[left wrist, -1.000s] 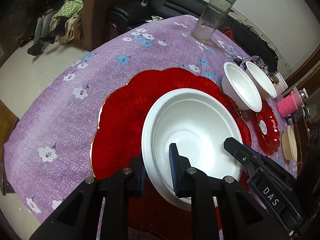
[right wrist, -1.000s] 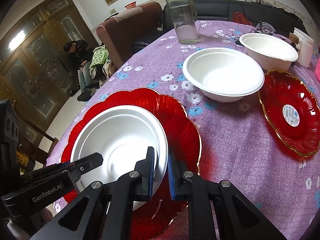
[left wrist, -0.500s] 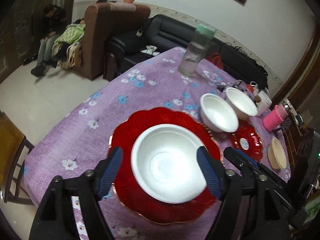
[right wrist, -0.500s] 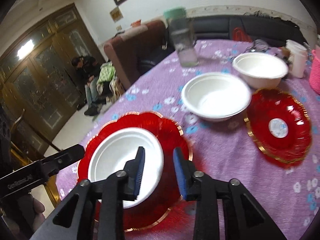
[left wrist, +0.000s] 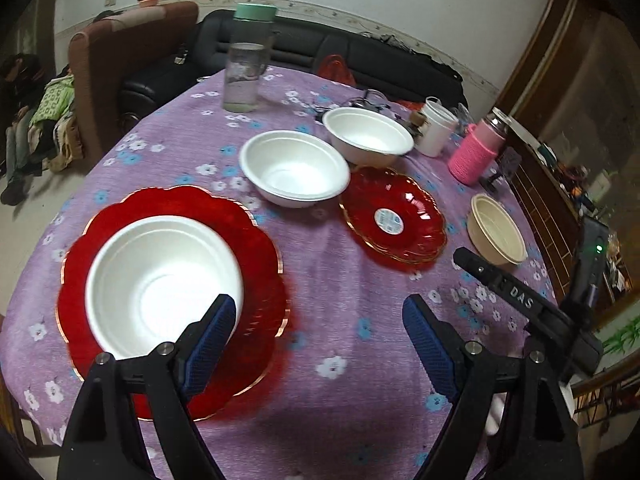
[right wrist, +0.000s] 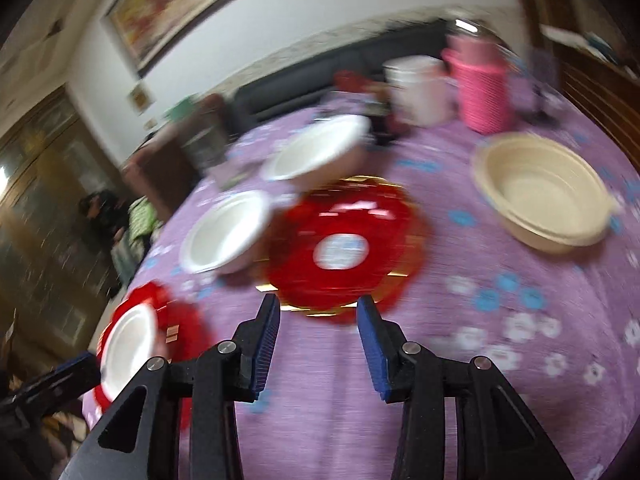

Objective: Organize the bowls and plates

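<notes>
A white bowl (left wrist: 160, 284) sits in a large red plate (left wrist: 256, 240) at the near left of the purple table. Two more white bowls (left wrist: 294, 168) (left wrist: 368, 136) stand further back. A small red plate (left wrist: 392, 220) lies in the middle, a beige bowl (left wrist: 496, 228) to its right. My left gripper (left wrist: 316, 320) is open and empty above the cloth, right of the large plate. My right gripper (right wrist: 318, 312) is open and empty, just short of the small red plate (right wrist: 340, 248). The beige bowl (right wrist: 544, 196) is at its right; this view is blurred.
A clear bottle with a green lid (left wrist: 246, 64), a white cup (left wrist: 436, 128) and a pink-sleeved bottle (left wrist: 476, 152) stand at the back of the table. Sofas and a wooden cabinet lie beyond. The right gripper's body (left wrist: 520, 304) shows at the right.
Both grippers let go of the white bowl, opened and drew back. The bowl now rests in the large red plate. The right gripper swung right toward the small red plate.
</notes>
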Motion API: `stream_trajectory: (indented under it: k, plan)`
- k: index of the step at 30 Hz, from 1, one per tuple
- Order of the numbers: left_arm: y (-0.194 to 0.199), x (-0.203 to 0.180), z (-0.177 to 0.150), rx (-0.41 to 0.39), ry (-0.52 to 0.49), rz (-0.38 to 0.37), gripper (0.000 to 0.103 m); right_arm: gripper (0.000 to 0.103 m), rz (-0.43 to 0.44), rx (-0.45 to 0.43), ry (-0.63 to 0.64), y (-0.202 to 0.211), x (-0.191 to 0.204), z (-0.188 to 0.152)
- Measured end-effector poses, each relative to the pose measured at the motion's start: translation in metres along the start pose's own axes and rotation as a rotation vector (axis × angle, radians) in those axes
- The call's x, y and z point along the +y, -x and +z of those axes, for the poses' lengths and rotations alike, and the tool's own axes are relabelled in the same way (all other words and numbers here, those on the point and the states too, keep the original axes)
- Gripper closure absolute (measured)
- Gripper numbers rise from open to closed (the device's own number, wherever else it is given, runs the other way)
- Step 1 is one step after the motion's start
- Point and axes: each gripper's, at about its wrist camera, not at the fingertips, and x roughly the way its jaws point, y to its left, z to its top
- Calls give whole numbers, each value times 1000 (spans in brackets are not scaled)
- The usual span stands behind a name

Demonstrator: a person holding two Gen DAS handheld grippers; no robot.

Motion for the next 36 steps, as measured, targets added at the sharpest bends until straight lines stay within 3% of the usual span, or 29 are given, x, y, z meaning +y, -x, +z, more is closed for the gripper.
stream_trajectory:
  k: [6, 15, 17, 18, 20, 26, 29, 30, 34, 36]
  plan:
    - [-20, -28, 0, 39, -48, -6, 18, 60, -61, 11, -102, -17, -46, 19]
    - [-38, -41, 2, 85, -52, -15, 18, 60, -43, 88, -107, -81, -36, 38]
    - [-42, -43, 4, 86, -52, -15, 18, 75, -34, 72, -102, -84, -35, 37]
    - [-43, -44, 5, 87, -50, -14, 18, 89, -17, 92, -105, -86, -36, 37]
    - [-49, -46, 9, 92, -38, -20, 18, 90, -3, 97, -116, -83, -41, 37]
    - [-68, -56, 16, 123, -24, -45, 18, 91, -92, 109, -107, -47, -54, 29]
    - [-80, -64, 20, 140, -29, -50, 19, 91, -94, 146, -104, -30, -68, 18]
    - [-85, -67, 21, 146, -31, -53, 20, 91, -87, 162, -108, -26, -74, 14]
    - [-114, -81, 27, 194, -51, -55, 59, 91, -23, 181, -136, -20, -96, 5]
    - [-131, -86, 27, 223, -49, -50, 64, 91, -10, 168, -145, -19, -101, 5]
